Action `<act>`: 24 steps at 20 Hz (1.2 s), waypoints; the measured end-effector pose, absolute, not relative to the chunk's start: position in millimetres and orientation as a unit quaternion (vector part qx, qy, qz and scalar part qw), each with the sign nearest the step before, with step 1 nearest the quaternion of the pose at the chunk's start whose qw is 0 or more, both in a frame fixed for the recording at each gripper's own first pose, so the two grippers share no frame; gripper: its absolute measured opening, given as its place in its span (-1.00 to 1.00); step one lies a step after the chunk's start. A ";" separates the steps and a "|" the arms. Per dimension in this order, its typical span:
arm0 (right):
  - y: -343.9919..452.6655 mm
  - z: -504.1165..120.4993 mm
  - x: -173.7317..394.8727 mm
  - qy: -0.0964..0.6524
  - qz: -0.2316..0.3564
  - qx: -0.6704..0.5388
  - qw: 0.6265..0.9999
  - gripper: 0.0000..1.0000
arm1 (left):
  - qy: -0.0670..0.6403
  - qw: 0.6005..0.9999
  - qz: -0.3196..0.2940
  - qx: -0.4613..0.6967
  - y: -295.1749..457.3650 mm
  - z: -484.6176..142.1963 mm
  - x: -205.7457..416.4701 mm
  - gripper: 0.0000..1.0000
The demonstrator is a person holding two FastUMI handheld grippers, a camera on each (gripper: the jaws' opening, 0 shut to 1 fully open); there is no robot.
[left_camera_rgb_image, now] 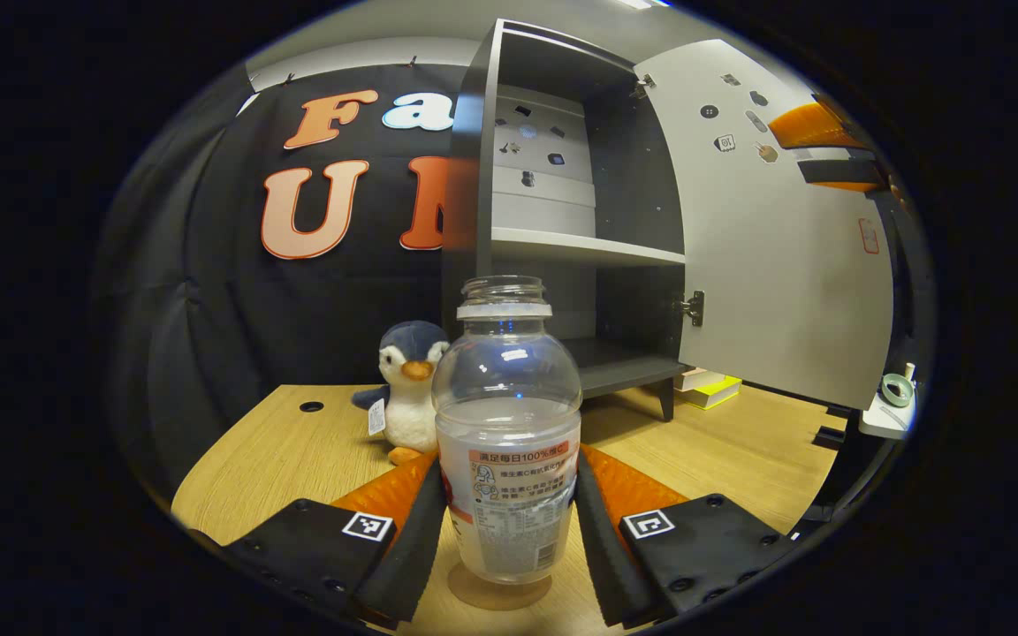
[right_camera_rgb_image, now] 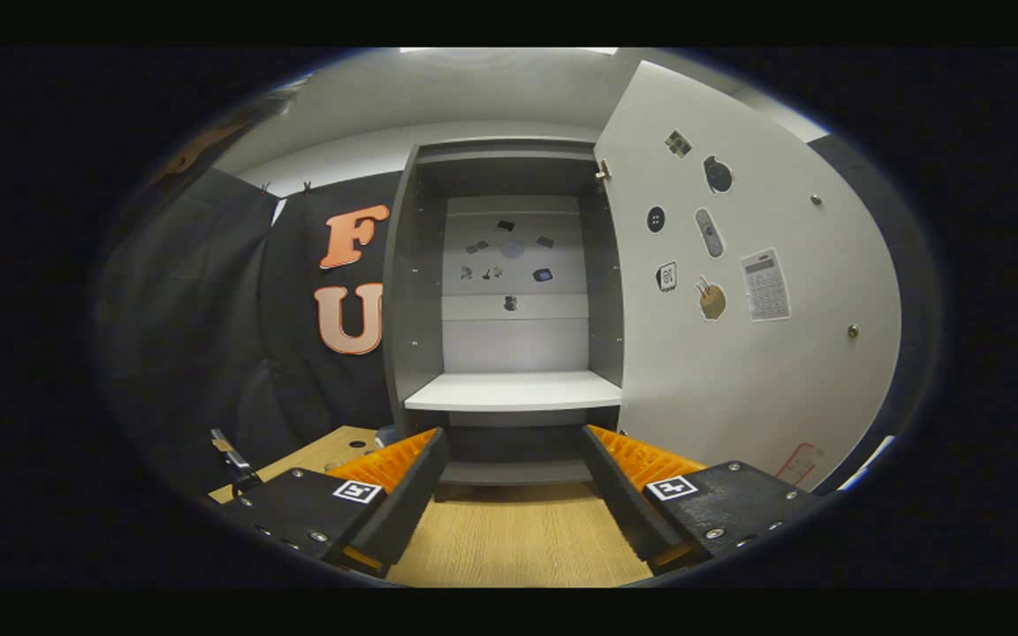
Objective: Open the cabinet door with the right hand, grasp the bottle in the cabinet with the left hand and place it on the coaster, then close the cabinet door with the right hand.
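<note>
On the counter: the clear, uncapped plastic bottle (left_camera_rgb_image: 507,442) is sitting on the round tan coaster (left_camera_rgb_image: 498,590), as the task requires.
Left gripper (left_camera_rgb_image: 509,521): flanking the bottle; contact unclear.
Right gripper (right_camera_rgb_image: 513,495): holding nothing, jaws wide.
White cabinet door (right_camera_rgb_image: 739,353): standing open at 2 o'clock, awaiting closing.

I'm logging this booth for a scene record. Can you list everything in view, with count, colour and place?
bottle: one, clear, part-filled, standing on the coaster between the left gripper's fingers
coaster: one, tan, on the table
penguin plush: one, dark blue and white, behind the bottle
cabinet: one, grey, at the back of the table
cabinet door: one, pale grey, open, stickers on it
table: one, light wood
tape roll: one, greenish, far right
left gripper: one, about the bottle
right gripper: one, open, facing the cabinet
</note>
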State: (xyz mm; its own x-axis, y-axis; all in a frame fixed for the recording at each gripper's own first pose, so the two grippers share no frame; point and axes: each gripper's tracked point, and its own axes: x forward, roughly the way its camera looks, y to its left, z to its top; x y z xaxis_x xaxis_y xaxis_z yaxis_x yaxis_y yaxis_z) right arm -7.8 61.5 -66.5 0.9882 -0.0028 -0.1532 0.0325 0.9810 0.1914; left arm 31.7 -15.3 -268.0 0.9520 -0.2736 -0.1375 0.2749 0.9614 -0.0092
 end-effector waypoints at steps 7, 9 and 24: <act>82.9 -85.3 -5.4 0.099 0.004 0.071 0.993 0.87 | 0.071 0.989 -0.128 0.000 -4.2 -308.5 31.6 0.59; 89.5 -91.0 -3.9 0.105 0.013 0.064 0.992 0.87 | 0.070 0.989 -0.128 0.007 -3.8 -318.1 35.1 0.60; 105.5 -112.8 3.9 0.138 0.016 0.075 0.987 0.88 | 0.074 0.990 -0.120 0.012 4.6 -328.7 33.2 0.69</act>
State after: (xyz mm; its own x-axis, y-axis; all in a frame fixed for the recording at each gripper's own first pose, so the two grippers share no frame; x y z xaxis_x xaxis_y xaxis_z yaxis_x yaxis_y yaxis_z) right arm 3.9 105.5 -112.8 0.9613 0.0516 -0.2706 -0.0103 0.9884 0.1518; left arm 33.2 4.6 -328.7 0.9602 -0.2363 -0.1492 0.2399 0.9708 0.0059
